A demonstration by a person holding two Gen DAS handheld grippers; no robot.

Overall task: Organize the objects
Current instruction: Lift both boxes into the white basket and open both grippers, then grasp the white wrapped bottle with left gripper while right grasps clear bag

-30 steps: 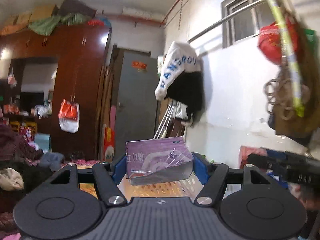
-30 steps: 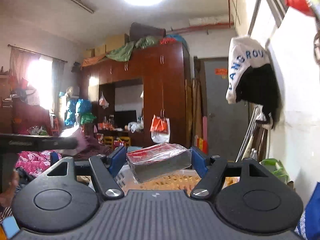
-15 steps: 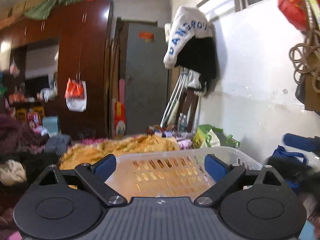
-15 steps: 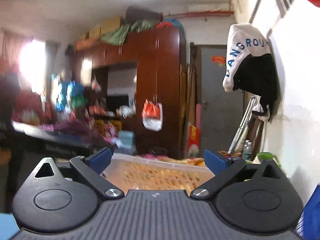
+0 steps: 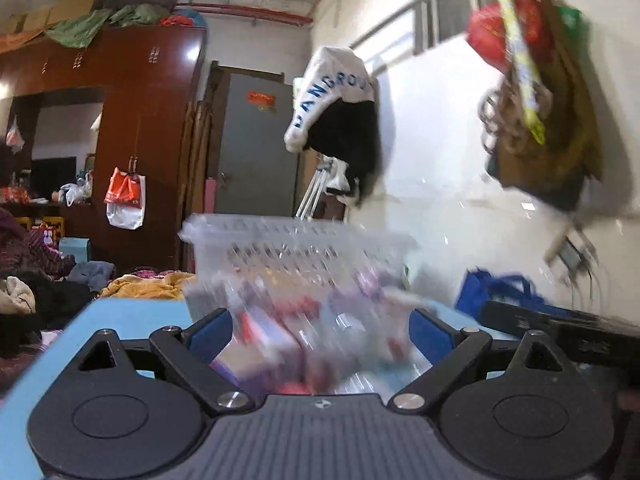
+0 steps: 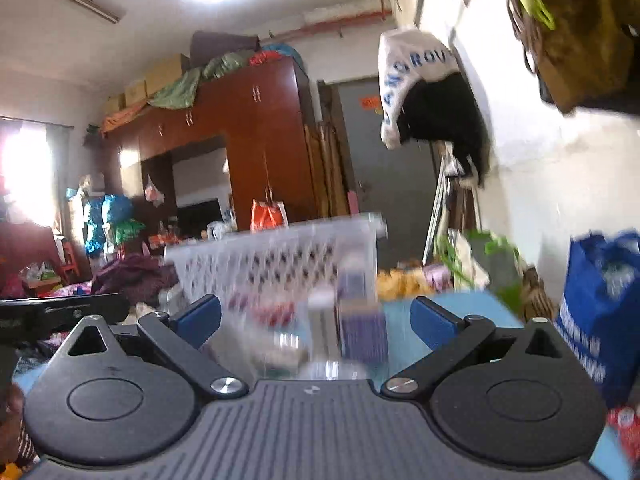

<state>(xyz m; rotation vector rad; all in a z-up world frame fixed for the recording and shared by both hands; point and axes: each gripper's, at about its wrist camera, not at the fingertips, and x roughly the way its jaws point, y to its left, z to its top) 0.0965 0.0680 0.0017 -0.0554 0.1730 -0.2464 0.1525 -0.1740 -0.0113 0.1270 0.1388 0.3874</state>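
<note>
Left wrist view: the left gripper (image 5: 320, 330) is spread wide, gripping nothing. A blurred pile of wrapped boxes (image 5: 280, 340) lies on the blue table (image 5: 132, 316) near its fingers, and beyond the pile stands a white basket (image 5: 296, 244).

Right wrist view: the right gripper (image 6: 316, 316) is also wide apart and empty. A purple box (image 6: 362, 332) stands upright between its fingers, touching neither. The white basket (image 6: 276, 256) sits just behind, to the left.

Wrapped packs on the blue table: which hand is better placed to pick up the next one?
Left, probably. The left tool is open with blurred wrapped packs between its fingers; the right tool, also open, frames one purple box off-centre.
</note>
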